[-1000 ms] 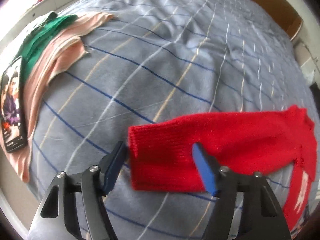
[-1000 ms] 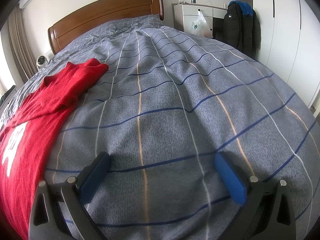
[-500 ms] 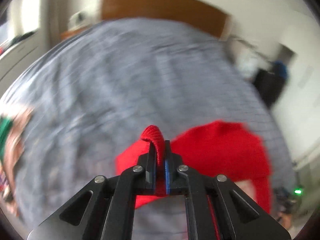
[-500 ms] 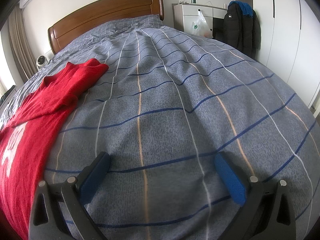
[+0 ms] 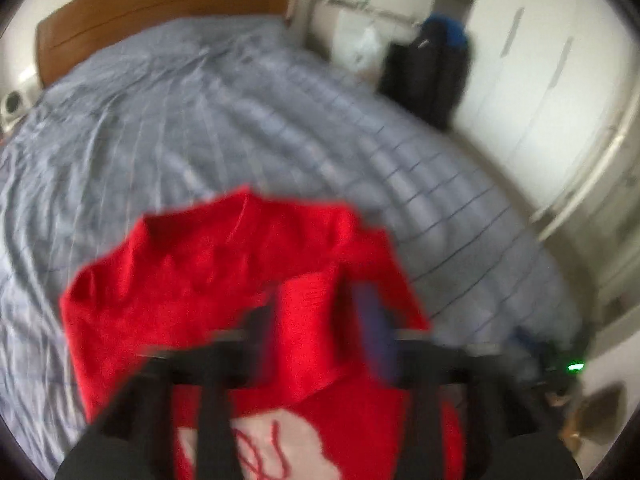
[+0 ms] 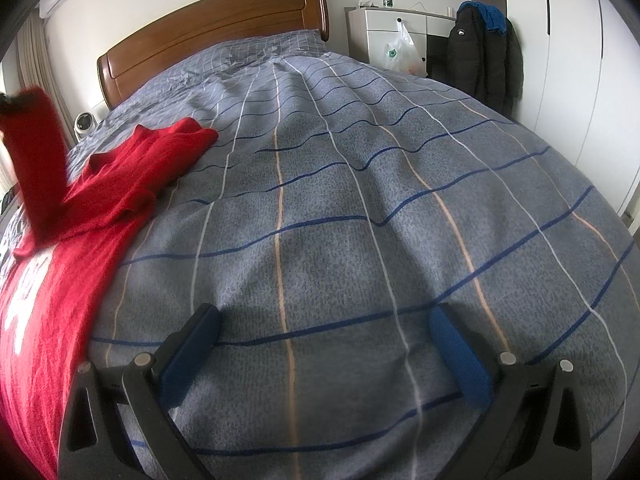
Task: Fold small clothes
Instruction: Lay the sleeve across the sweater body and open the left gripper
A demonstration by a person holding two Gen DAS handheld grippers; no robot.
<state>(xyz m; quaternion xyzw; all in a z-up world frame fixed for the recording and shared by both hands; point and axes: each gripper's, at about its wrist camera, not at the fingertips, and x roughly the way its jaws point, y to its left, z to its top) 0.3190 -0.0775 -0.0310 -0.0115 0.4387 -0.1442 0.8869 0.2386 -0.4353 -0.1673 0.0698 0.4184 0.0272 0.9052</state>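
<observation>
Left wrist view: left hand-held gripper (image 5: pixel 320 328) parted around red sweater (image 5: pixel 192 280) sleeve (image 5: pixel 308 340); sleeve may slide off, unfolding.

Soft daylight throughout; left wrist view heavily motion-blurred, right wrist view sharp, both fisheye-bent at edges.

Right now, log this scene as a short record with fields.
surface: bed, grey checked cover
garment: red sweater, spread on the cover, at left in the right wrist view
sleeve: sleeve stands upright above the sweater
left tongs: left tongs have the sleeve between the fingers; blur hides whether they grip
right tongs: right tongs open, empty, over bare cover
background: wooden headboard; black jacket hanging near the wardrobe
</observation>
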